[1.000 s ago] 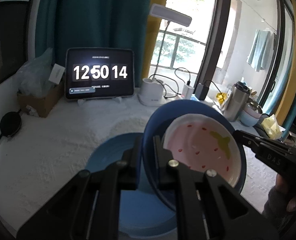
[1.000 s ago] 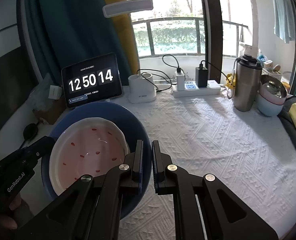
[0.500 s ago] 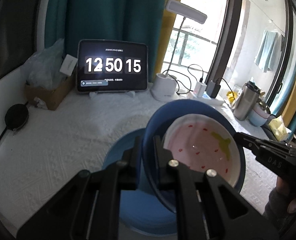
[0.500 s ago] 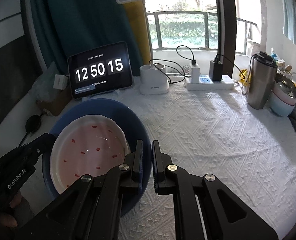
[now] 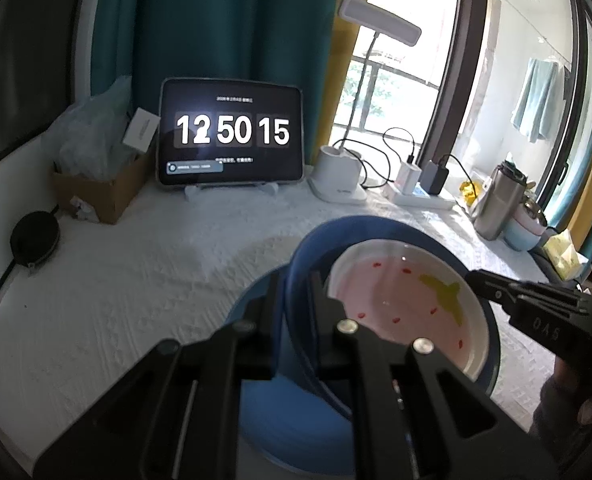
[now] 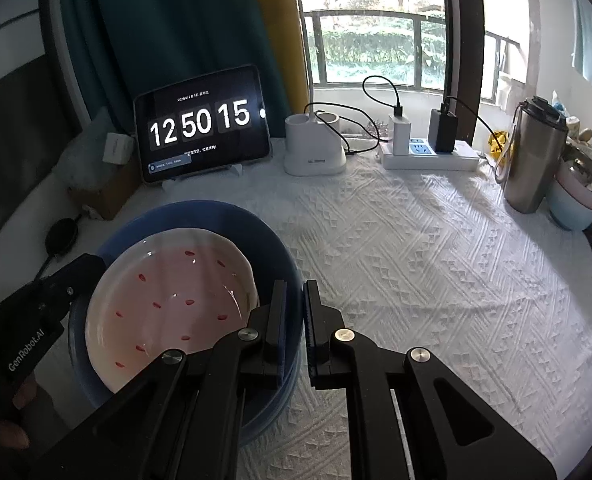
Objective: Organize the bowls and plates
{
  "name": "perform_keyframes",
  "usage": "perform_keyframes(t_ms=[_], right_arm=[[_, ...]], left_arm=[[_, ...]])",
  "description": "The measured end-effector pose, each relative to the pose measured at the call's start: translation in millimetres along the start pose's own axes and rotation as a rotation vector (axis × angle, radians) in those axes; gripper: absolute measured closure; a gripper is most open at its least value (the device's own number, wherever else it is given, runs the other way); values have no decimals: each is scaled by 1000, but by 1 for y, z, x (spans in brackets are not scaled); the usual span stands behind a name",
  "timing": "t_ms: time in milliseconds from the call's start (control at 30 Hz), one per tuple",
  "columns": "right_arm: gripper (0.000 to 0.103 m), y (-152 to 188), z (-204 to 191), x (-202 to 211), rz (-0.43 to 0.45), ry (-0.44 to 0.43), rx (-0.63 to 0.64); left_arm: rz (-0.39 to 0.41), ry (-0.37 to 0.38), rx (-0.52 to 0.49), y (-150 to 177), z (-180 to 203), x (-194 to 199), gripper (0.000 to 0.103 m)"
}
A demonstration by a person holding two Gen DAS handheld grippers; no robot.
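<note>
A blue bowl (image 5: 375, 228) (image 6: 200, 212) holds a white and pink strawberry-pattern dish (image 5: 403, 304) (image 6: 168, 296). It is held tilted above a light blue plate (image 5: 288, 432) on the white tablecloth. My left gripper (image 5: 296, 280) is shut on the bowl's left rim. My right gripper (image 6: 294, 292) is shut on the bowl's right rim and also shows at the right of the left wrist view (image 5: 527, 304).
A tablet clock (image 6: 204, 124), a cardboard box (image 5: 100, 192), a lamp base (image 6: 315, 152) and a power strip (image 6: 427, 152) line the back. A steel tumbler (image 6: 531, 160) and stacked bowls (image 6: 575, 196) stand at the right. A black round pouch (image 5: 34, 238) lies left.
Both grippers and the bowl have risen a little above the light blue plate. Both grips stay the same.
</note>
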State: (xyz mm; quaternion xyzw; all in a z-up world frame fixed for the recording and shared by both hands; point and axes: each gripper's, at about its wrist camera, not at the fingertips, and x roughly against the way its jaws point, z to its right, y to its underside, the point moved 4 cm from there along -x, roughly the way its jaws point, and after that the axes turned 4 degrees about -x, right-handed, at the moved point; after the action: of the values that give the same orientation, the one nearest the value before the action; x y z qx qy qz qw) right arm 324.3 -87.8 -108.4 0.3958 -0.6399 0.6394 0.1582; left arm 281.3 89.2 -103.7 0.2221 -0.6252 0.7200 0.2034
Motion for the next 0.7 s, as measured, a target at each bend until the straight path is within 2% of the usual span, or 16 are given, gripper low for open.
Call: perform_keyframes(t_ms=[433,700], right_arm=[[93,-2,-8,-4,2,-25,15],[86,-1,-16,-4,11,-45,16]], left_arm=[[-8,-19,-6,-1,-9,0,93],[-27,-37,-29,1,-14,-3,92]])
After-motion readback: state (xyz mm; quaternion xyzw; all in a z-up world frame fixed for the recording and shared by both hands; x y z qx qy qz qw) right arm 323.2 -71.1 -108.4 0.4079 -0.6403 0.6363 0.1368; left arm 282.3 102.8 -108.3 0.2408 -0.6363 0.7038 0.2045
